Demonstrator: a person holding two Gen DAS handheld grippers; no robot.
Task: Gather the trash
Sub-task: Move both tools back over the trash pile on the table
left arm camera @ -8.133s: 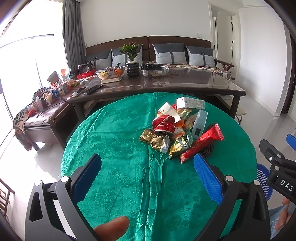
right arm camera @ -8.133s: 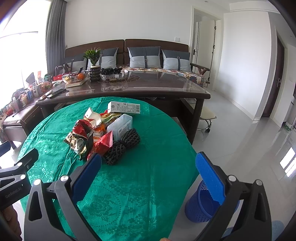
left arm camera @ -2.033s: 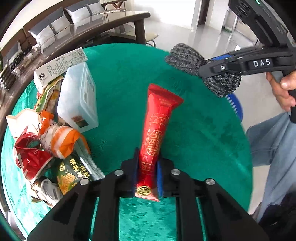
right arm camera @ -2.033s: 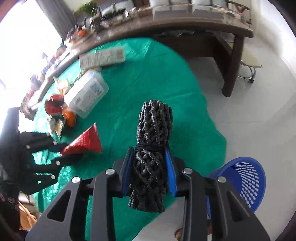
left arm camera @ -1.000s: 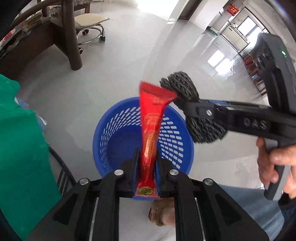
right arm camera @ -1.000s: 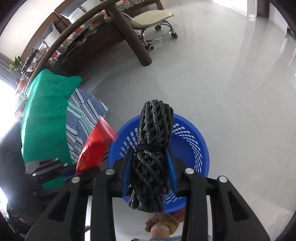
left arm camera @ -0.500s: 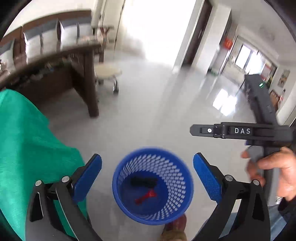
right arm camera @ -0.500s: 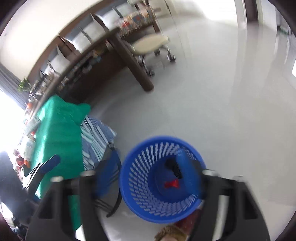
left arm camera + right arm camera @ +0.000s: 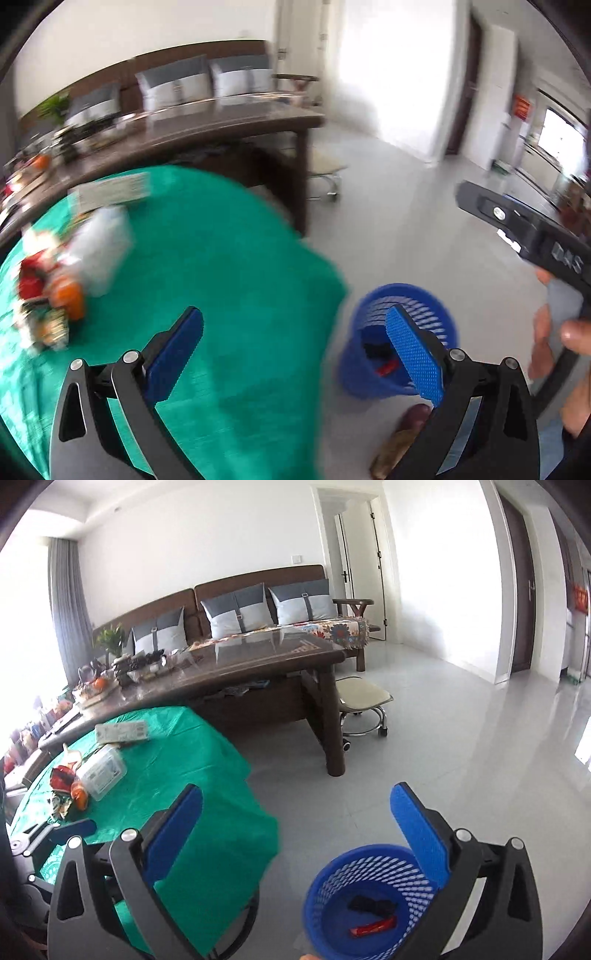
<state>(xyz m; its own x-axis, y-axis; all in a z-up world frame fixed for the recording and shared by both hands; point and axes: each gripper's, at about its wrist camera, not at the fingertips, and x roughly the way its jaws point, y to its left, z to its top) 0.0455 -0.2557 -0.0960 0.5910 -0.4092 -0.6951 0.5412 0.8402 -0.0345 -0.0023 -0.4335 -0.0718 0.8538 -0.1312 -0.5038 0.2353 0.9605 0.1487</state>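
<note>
My left gripper (image 9: 295, 354) is open and empty over the right edge of the round table with the green cloth (image 9: 229, 266). My right gripper (image 9: 295, 834) is open and empty above the floor beside that table (image 9: 177, 782). The blue mesh bin (image 9: 332, 886) stands on the floor at the lower right and holds a red wrapper (image 9: 373, 928) and a black net bundle (image 9: 371, 904). The bin also shows in the left wrist view (image 9: 413, 299). A pile of wrappers (image 9: 48, 291), a clear plastic box (image 9: 103, 773) and a white carton (image 9: 122, 733) lie on the table's far left.
A long dark wooden table (image 9: 236, 675) with clutter stands behind the round table, with a sofa (image 9: 236, 609) behind it. A small wheeled stool (image 9: 362, 701) stands on the tiled floor. My shoe (image 9: 402, 439) is next to the bin.
Both grippers have swung up and away from the bin toward the table. The red wrapper and black bundle that I held a second ago lie in the bin.
</note>
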